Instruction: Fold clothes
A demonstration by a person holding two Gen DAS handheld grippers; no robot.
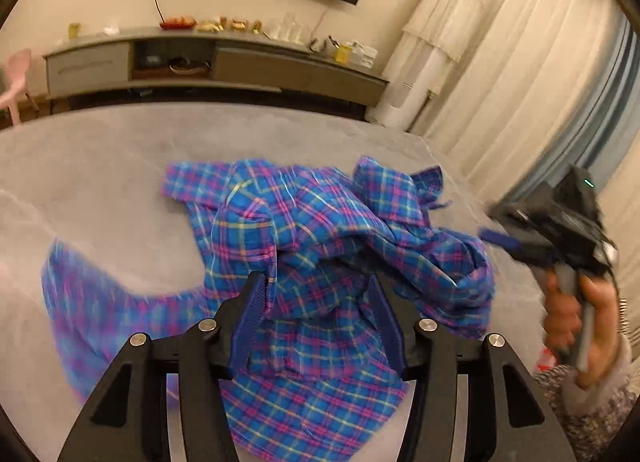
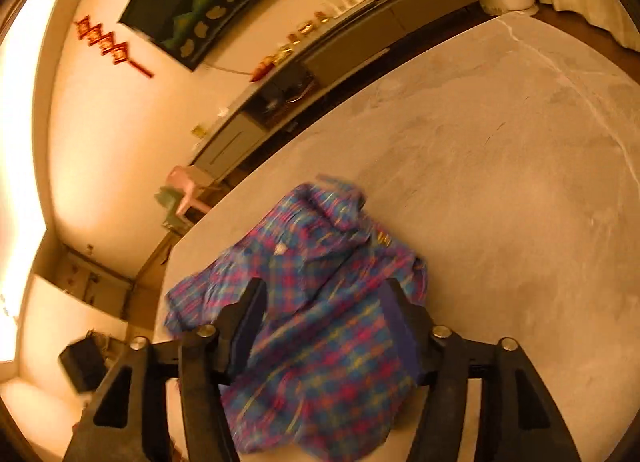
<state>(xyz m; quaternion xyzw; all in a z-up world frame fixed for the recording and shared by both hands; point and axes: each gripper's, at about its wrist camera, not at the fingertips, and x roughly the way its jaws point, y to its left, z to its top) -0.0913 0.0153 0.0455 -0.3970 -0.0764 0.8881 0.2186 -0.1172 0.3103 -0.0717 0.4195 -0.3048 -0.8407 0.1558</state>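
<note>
My left wrist camera looks forward and down past its 2 fingers, close over the plaid shirt (image 1: 320, 254) on the grey table (image 1: 100, 166), facing the sideboard (image 1: 216, 62). My right wrist camera (rolled sideways) shares that shirt, table and sideboard.

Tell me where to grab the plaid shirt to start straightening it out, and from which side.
Probably the sleeve that trails flat across the table at the left of the plaid shirt: take its end with the left gripper, coming from the near left. It lies single and spread out, while the middle is a bunched heap.
</note>
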